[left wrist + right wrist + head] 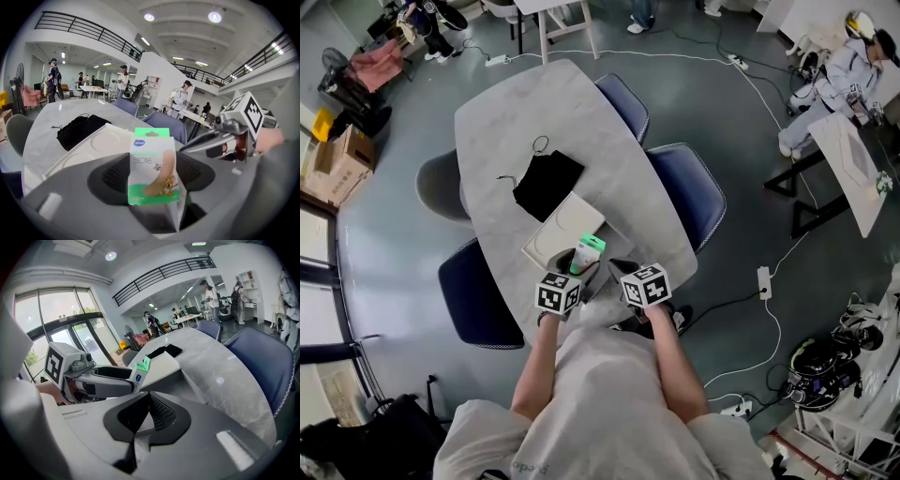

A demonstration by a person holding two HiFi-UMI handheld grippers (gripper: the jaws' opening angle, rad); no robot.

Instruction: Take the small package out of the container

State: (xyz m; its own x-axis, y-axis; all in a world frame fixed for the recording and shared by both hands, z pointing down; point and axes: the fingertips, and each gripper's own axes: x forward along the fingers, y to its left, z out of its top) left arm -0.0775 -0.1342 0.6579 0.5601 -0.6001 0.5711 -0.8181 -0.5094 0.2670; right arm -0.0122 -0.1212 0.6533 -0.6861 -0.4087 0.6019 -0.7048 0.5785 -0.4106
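A small green-and-white cardboard package (153, 166) printed with a plaster stands upright between the dark ribbed pads of the left gripper (579, 270). The pads press on its two sides, so this gripper is clamped on it. The package looks lifted clear rather than resting on anything, though no view shows its underside. From the head view it hangs over the 5 o'clock corner of the white shallow rectangular container (551, 240), which has round recesses moulded into its top. This lies on the pale grey marble-look table (534, 112), with a black fabric pouch (547, 185) touching it at its 11 o'clock. The right gripper (148, 412) sits at about 3 o'clock of the left one, just beside it. Its jaws are closed pad against pad with nothing between them, and its nose points toward the table edge. The step in hand appears to be the carry-away, since the pick seems done and the package looks out of the container already. The next move probably calls for drawing the left gripper back toward 6 o'clock. It should keep the clamp steady so the light box does not twist, set the package on bare table beside the container, then part the jaws. The right gripper need only stay clear.
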